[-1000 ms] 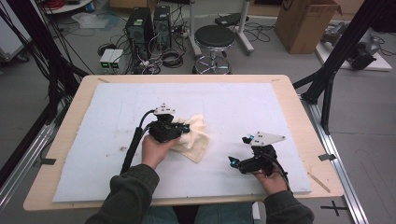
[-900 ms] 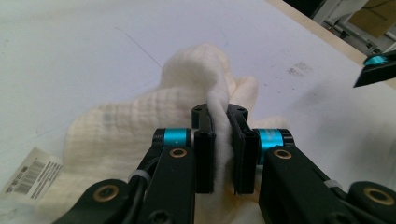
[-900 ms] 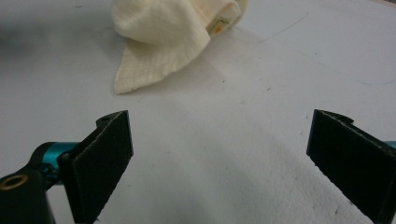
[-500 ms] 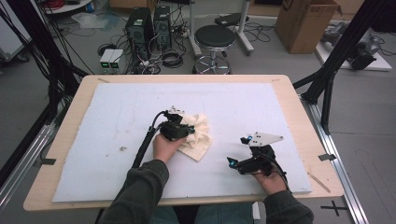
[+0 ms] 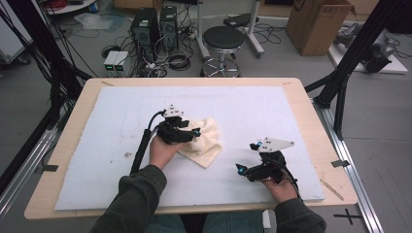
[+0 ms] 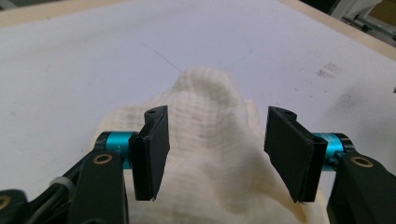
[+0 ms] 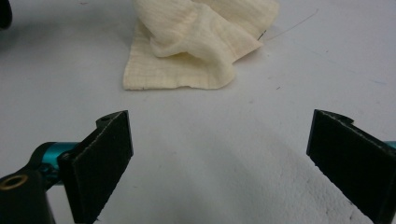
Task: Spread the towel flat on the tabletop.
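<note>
Over on the left, the person's left hand [image 5: 163,150] is holding the left gripper [image 5: 187,133] low over the cream cloth [image 5: 204,141], with its black cable trailing back along the dark green sleeve [image 5: 133,194]. Its jaws have just been opening and are now standing apart, one on each side of a raised fold of the cloth, with neither pad pressing on the fabric as far as the left gripper view is showing. In that view the cloth [image 6: 210,140] is bunching up into a soft hump between the two black pads, and the white mat [image 6: 70,70] is stretching away behind it.

The cloth is lying crumpled near the middle of the white mat [image 5: 97,131], which is covering most of the wooden table [image 5: 68,121]. One flat corner is spreading toward the person's side.

Further right, the right gripper [image 5: 243,170] is sitting in the right hand [image 5: 282,184], well apart from the cloth and pointing toward it. Its jaws are gaping wide with nothing but bare mat between them. In the right gripper view the cloth [image 7: 196,42] is resting ahead, beyond the pads.
</note>
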The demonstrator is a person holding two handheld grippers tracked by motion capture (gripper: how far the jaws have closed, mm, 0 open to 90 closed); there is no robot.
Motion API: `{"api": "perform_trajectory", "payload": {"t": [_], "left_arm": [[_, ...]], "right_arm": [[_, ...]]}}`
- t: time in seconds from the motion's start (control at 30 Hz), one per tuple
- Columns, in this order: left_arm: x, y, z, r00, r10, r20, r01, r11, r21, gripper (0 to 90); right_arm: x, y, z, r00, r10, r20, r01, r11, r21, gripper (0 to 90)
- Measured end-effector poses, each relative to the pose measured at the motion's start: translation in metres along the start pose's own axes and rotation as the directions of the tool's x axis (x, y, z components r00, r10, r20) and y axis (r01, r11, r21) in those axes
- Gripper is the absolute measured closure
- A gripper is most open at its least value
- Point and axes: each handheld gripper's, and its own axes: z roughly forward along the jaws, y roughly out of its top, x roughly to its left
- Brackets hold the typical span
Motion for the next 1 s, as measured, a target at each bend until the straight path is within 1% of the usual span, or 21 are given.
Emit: {"api": "perform_trajectory", "payload": {"t": [0.03,0.07,0.1,0.13,0.2,0.3,0.37,0.4,0.43,0.47,0.53,0.57,0.6,0.63,0.67,0.77,0.8,0.87,0.9,0.93,1.0], "left_arm": [[0.002,0.001,-0.009,1.0000,0.009,0.000,-0.009,0.9999,-0.007,40.3],[0.003,0.001,-0.015,0.9999,0.016,-0.001,-0.016,0.9998,-0.010,40.0],[0.003,0.001,-0.015,0.9999,0.016,-0.001,-0.016,0.9998,-0.010,39.7],[0.006,0.000,-0.025,0.9997,0.025,-0.006,-0.025,0.9996,-0.016,39.7],[0.008,-0.002,-0.034,0.9992,0.039,-0.012,-0.039,0.9991,-0.015,39.2],[0.009,-0.007,-0.049,0.9983,0.055,-0.021,-0.056,0.9981,-0.026,39.2],[0.011,-0.012,-0.058,0.9975,0.066,-0.027,-0.067,0.9974,-0.029,39.1],[0.011,-0.014,-0.063,0.9970,0.071,-0.030,-0.071,0.9972,-0.024,39.0],[0.011,-0.014,-0.063,0.9970,0.071,-0.030,-0.071,0.9972,-0.024,38.4],[0.011,-0.015,-0.072,0.9964,0.075,-0.039,-0.076,0.9968,-0.025,37.4],[0.010,-0.018,-0.081,0.9962,0.077,-0.040,-0.079,0.9957,-0.049,37.2],[0.010,-0.019,-0.085,0.9957,0.083,-0.041,-0.085,0.9951,-0.051,37.2],[0.009,-0.019,-0.089,0.9956,0.087,-0.036,-0.088,0.9949,-0.048,37.1],[0.009,-0.019,-0.089,0.9956,0.087,-0.036,-0.088,0.9949,-0.048,36.7],[0.008,-0.022,-0.096,0.9939,0.102,-0.041,-0.104,0.9936,-0.045,36.6],[0.006,-0.028,-0.106,0.9913,0.121,-0.052,-0.123,0.9912,-0.048,34.8],[0.006,-0.030,-0.109,0.9914,0.120,-0.052,-0.122,0.9912,-0.051,34.4],[0.006,-0.032,-0.112,0.9909,0.122,-0.056,-0.125,0.9909,-0.050,34.0],[0.006,-0.037,-0.118,0.9898,0.128,-0.062,-0.131,0.9903,-0.045,33.5],[0.006,-0.039,-0.120,0.9903,0.125,-0.061,-0.128,0.9906,-0.049,33.1],[0.007,-0.044,-0.125,0.9909,0.118,-0.065,-0.122,0.9911,-0.055,33.1]], "right_arm": [[0.000,0.000,0.000,1.0000,0.003,0.000,-0.003,1.000,-0.001,6.2],[0.001,0.000,0.000,1.0000,0.005,0.001,-0.005,1.000,-0.003,6.2],[0.001,0.000,0.000,1.0000,0.010,0.000,-0.010,1.000,-0.003,6.2],[0.001,0.000,0.000,1.0000,0.004,-0.002,-0.004,1.000,-0.007,6.2],[0.002,0.001,0.001,0.9999,0.008,-0.009,-0.008,1.000,-0.007,6.2],[0.004,0.004,0.003,0.9998,0.008,-0.018,-0.008,1.000,-0.009,6.2],[0.005,0.007,0.004,0.9992,0.007,-0.040,-0.008,1.000,-0.023,6.2],[0.006,0.009,0.004,0.9990,0.007,-0.043,-0.008,1.000,-0.026,6.2],[0.006,0.011,0.005,0.9988,0.009,-0.049,-0.010,1.000,-0.027,6.3],[0.007,0.014,0.006,0.9980,0.012,-0.062,-0.013,1.000,-0.024,6.2],[0.008,0.017,0.008,0.9980,0.001,-0.064,-0.002,1.000,-0.025,6.3],[0.009,0.019,0.010,0.9978,-0.004,-0.067,0.003,1.000,-0.021,6.3],[0.010,0.021,0.012,0.9975,-0.001,-0.071,0.000,1.000,-0.018,6.3],[0.010,0.022,0.013,0.9973,-0.001,-0.073,0.000,1.000,-0.017,6.3],[0.011,0.025,0.016,0.9968,-0.004,-0.080,0.002,1.000,-0.020,6.3],[0.013,0.031,0.021,0.9960,-0.011,-0.089,0.010,1.000,-0.014,6.5],[0.014,0.033,0.023,0.9953,-0.017,-0.095,0.015,1.000,-0.015,7.7],[0.016,0.038,0.027,0.9920,-0.029,-0.123,0.028,1.000,-0.012,15.2],[0.017,0.040,0.030,0.9905,-0.035,-0.133,0.034,0.999,-0.008,15.5],[0.018,0.042,0.033,0.9903,-0.040,-0.133,0.039,0.999,-0.005,15.5],[0.018,0.046,0.037,0.9878,-0.040,-0.150,0.039,0.999,-0.006,18.2]]}}
